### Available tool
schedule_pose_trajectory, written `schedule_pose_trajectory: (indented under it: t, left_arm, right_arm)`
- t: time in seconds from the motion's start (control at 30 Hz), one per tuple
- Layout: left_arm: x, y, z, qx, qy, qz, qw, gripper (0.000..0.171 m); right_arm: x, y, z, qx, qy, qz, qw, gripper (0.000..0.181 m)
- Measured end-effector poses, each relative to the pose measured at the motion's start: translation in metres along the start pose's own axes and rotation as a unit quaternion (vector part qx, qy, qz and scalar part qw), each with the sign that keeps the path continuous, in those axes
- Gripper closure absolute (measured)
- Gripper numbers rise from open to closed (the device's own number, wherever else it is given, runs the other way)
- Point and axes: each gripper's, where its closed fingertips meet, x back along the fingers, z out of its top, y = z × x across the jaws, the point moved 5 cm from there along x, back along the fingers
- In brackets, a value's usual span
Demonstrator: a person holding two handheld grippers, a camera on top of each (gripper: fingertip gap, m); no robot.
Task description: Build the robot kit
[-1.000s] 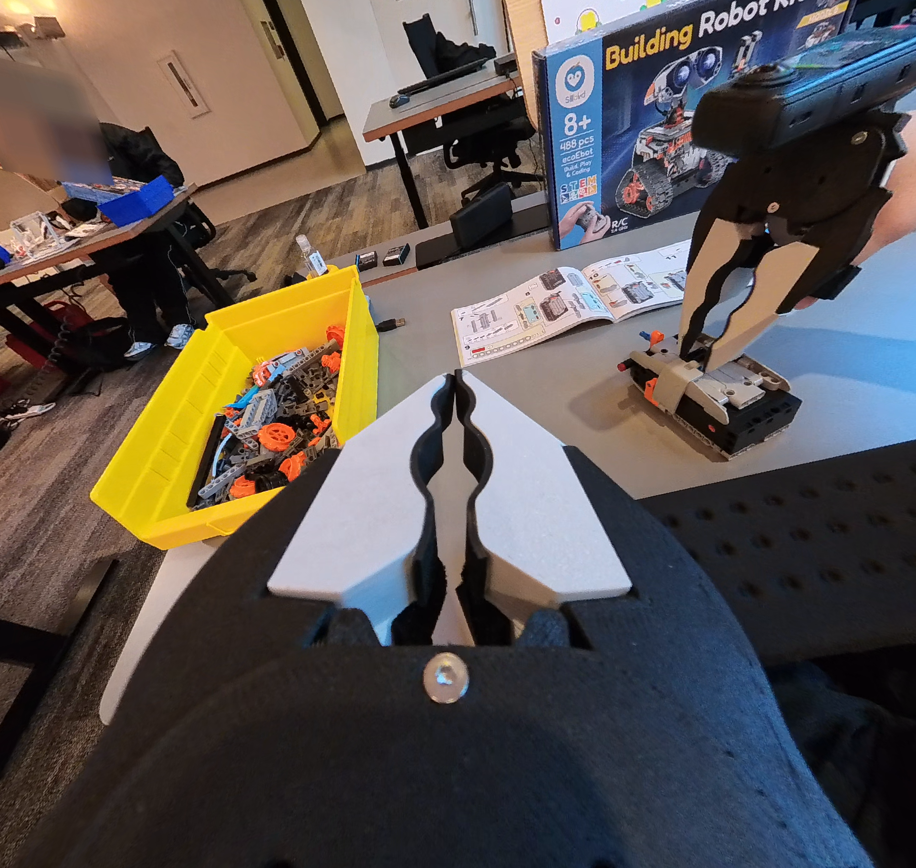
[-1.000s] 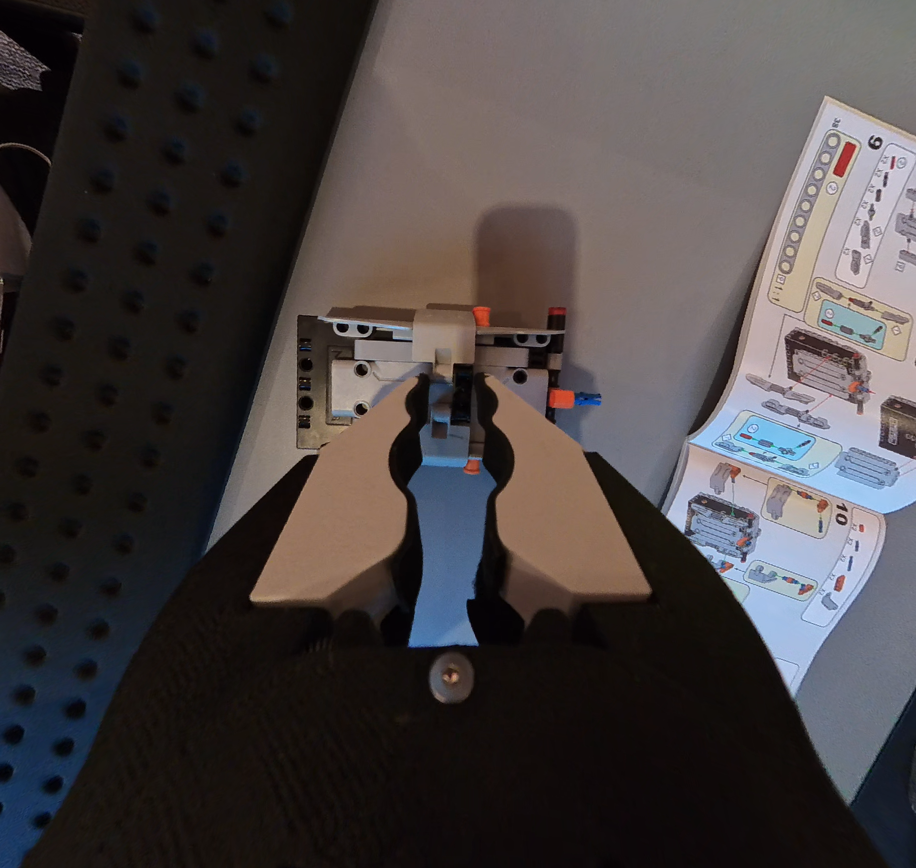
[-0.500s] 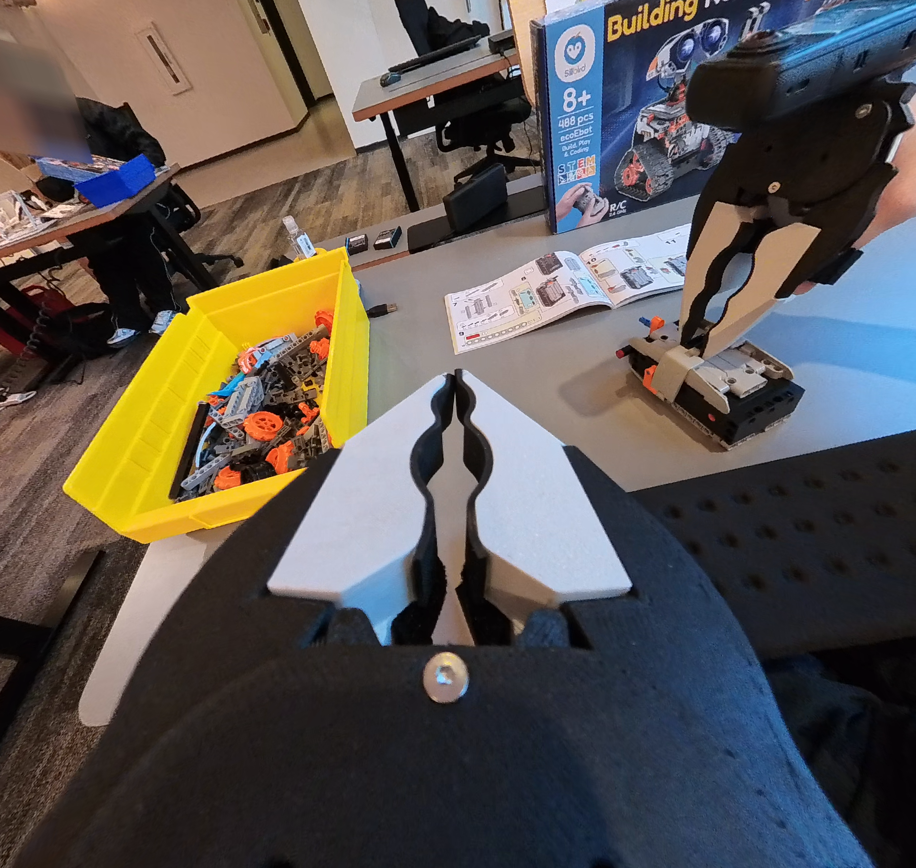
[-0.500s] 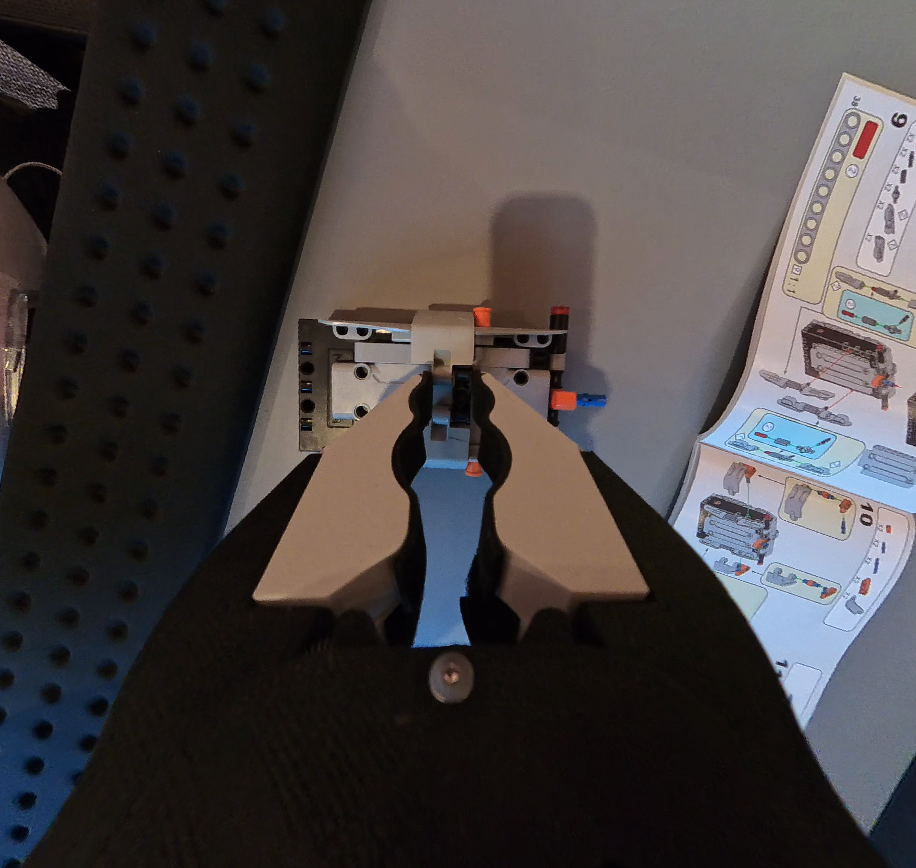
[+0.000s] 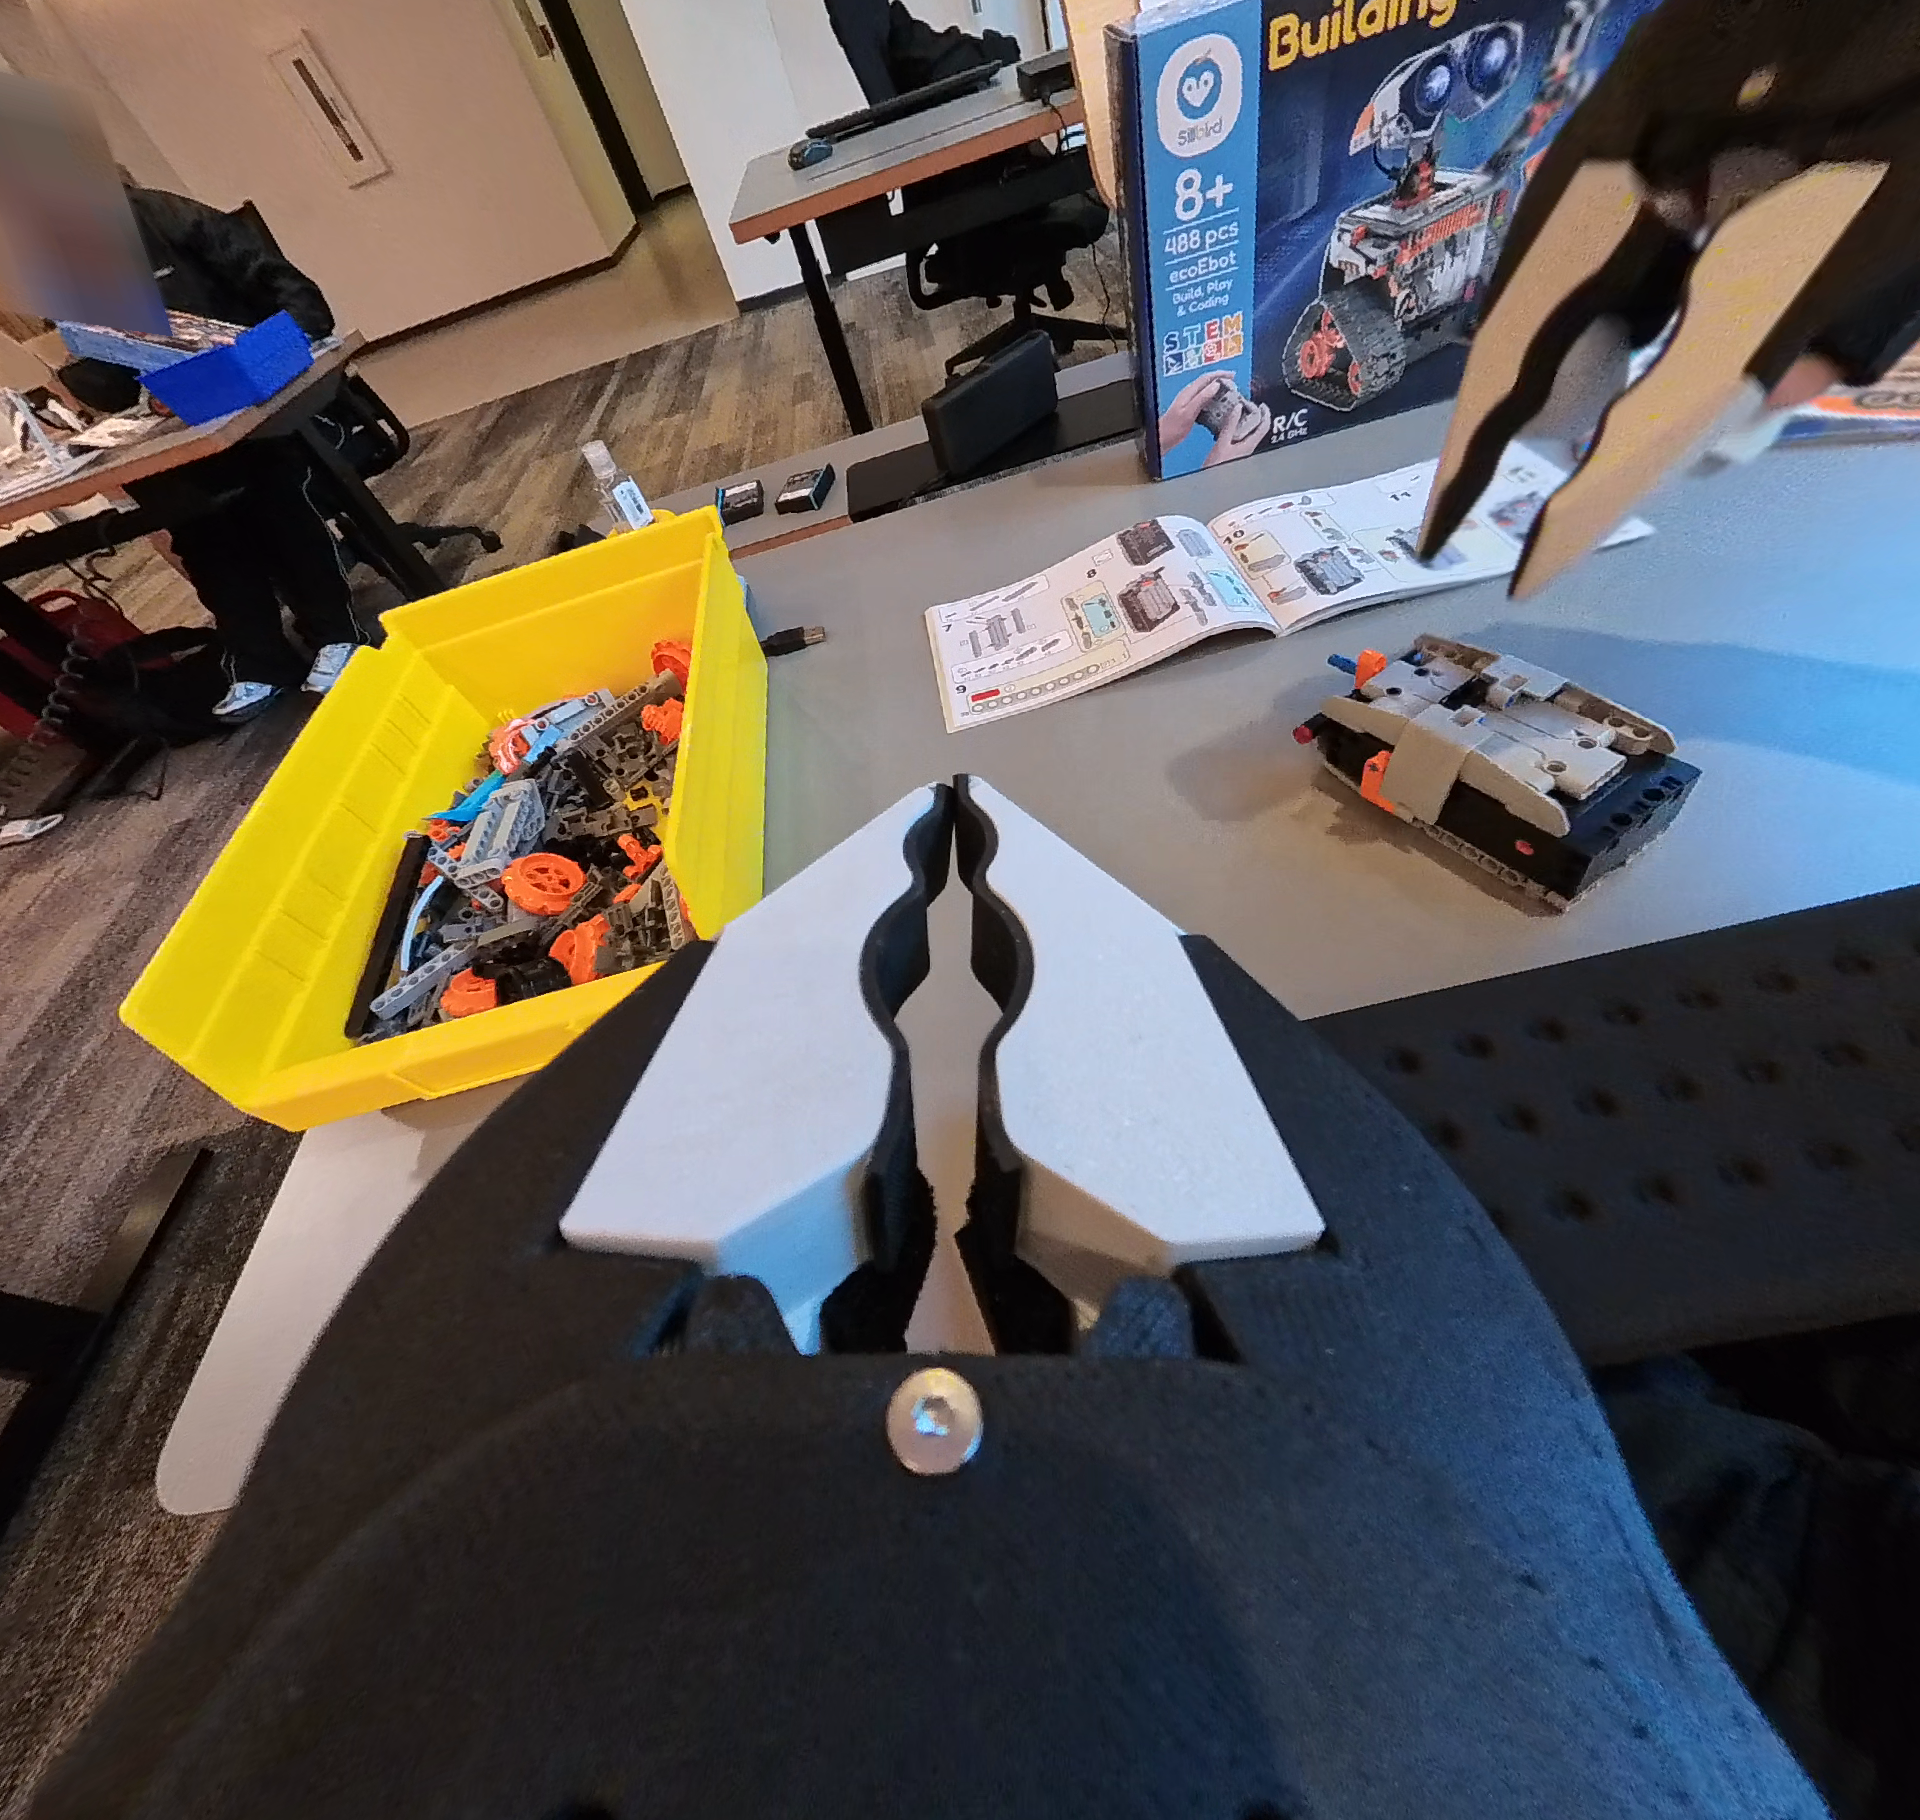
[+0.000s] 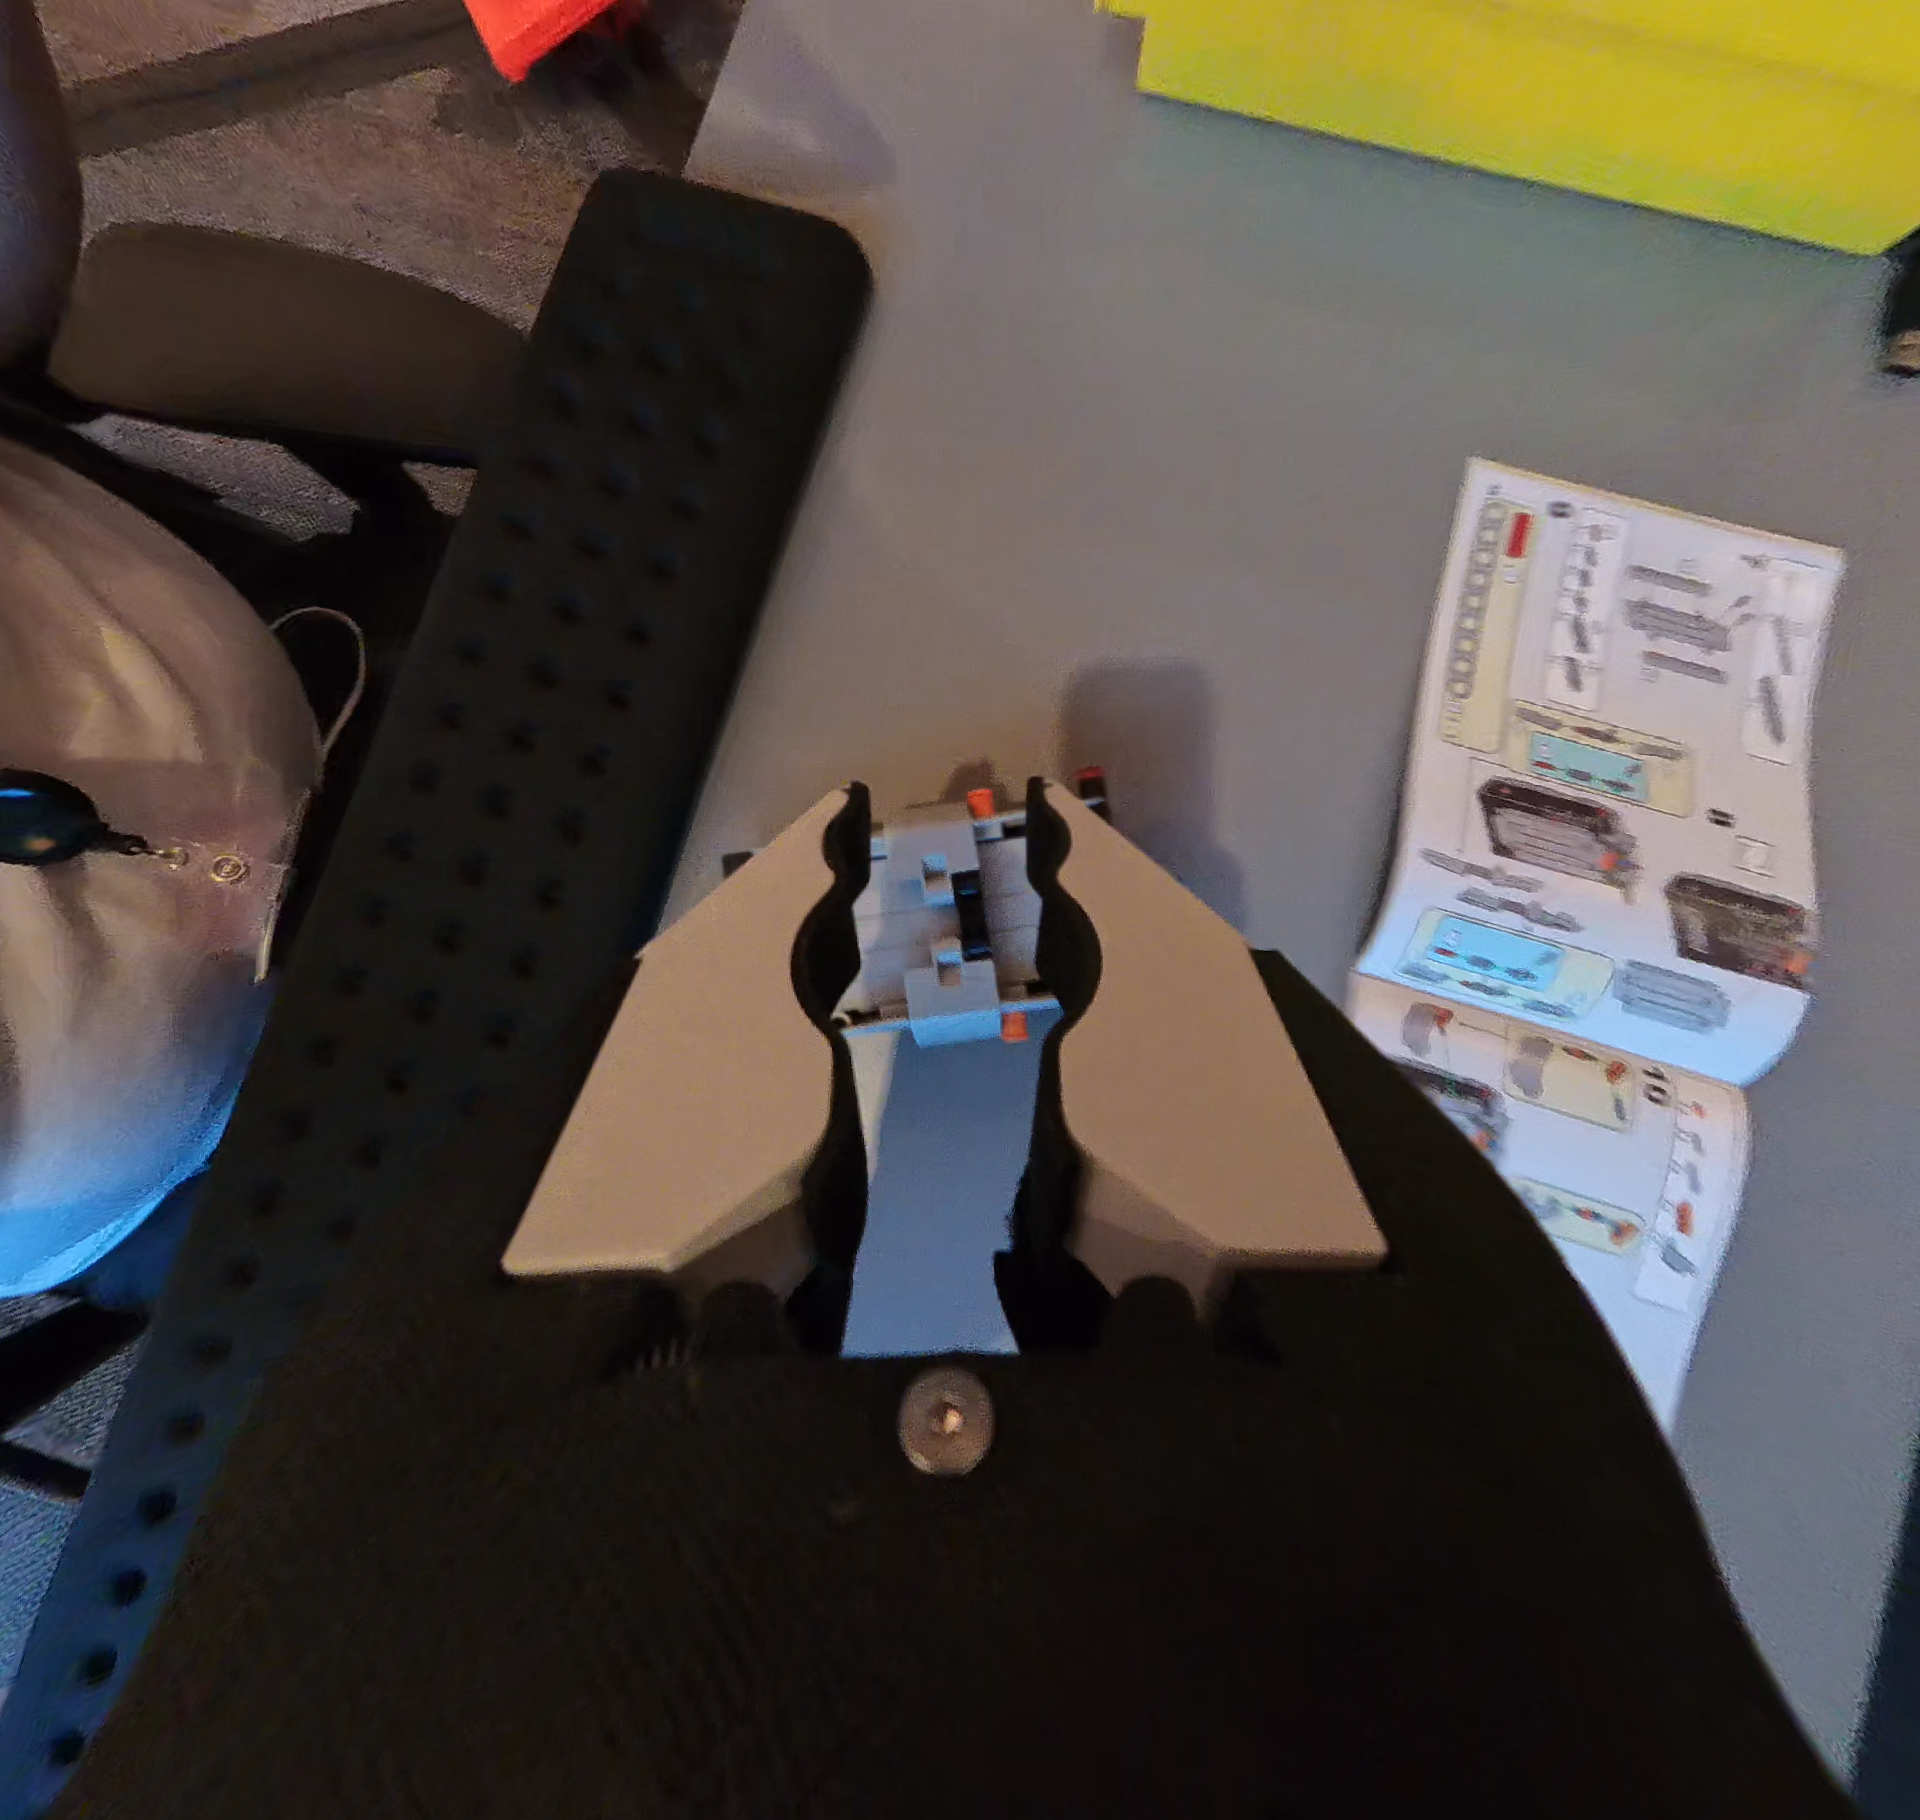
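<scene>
A partly built brick model (image 5: 1496, 783), grey on a black base with orange pins, lies on the grey table (image 5: 1039, 835). My right gripper (image 5: 1481, 565) hangs open and empty above and behind the model, apart from it. In the right wrist view, the right gripper (image 6: 945, 791) looks straight down, and the model (image 6: 951, 939) shows between its spread fingers. My left gripper (image 5: 956, 783) is shut and empty. It is held over the table's near edge, between a yellow bin (image 5: 260, 939) and the model.
The yellow bin holds several loose grey, black and orange parts (image 5: 540, 866). An open instruction booklet (image 5: 1143, 607) lies behind the model, with the kit box (image 5: 1351, 212) upright behind it. A black perforated mat (image 5: 1662, 1095) lies along the near edge. A person stands at a far desk on the left. Left tips to right tips: about 20 centimeters.
My right gripper has risen off the model and its fingers have spread wider. The model stays on the table. My left gripper stays shut and has hardly moved.
</scene>
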Motion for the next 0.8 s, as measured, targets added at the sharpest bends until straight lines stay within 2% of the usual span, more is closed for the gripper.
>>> schedule_pose_trajectory:
  t: [0.1,0.23,0.33,0.57,0.8]
  left_arm:
    - [-0.002,0.001,-0.001,0.001,-0.002,-0.004,1.000,0.171]
    - [-0.006,0.007,-0.001,-0.002,-0.003,-0.013,1.000,0.171]
    - [-0.007,0.010,-0.001,-0.009,-0.007,-0.015,1.000,0.171]
    - [-0.007,0.009,-0.003,-0.005,-0.010,-0.015,1.000,0.171]
    - [-0.011,0.013,-0.008,-0.008,-0.019,-0.023,1.000,0.171]
  right_arm:
    - [-0.001,0.002,-0.015,0.026,-0.050,-0.016,0.998,0.149]
    - [-0.028,0.001,-0.041,0.039,-0.104,-0.015,0.994,0.146]
    - [-0.041,0.001,-0.046,0.027,-0.108,-0.007,0.994,0.151]
    - [-0.048,0.001,-0.045,0.012,-0.111,0.012,0.994,0.166]
    - [-0.049,0.001,-0.044,0.033,-0.100,0.004,0.994,0.167]
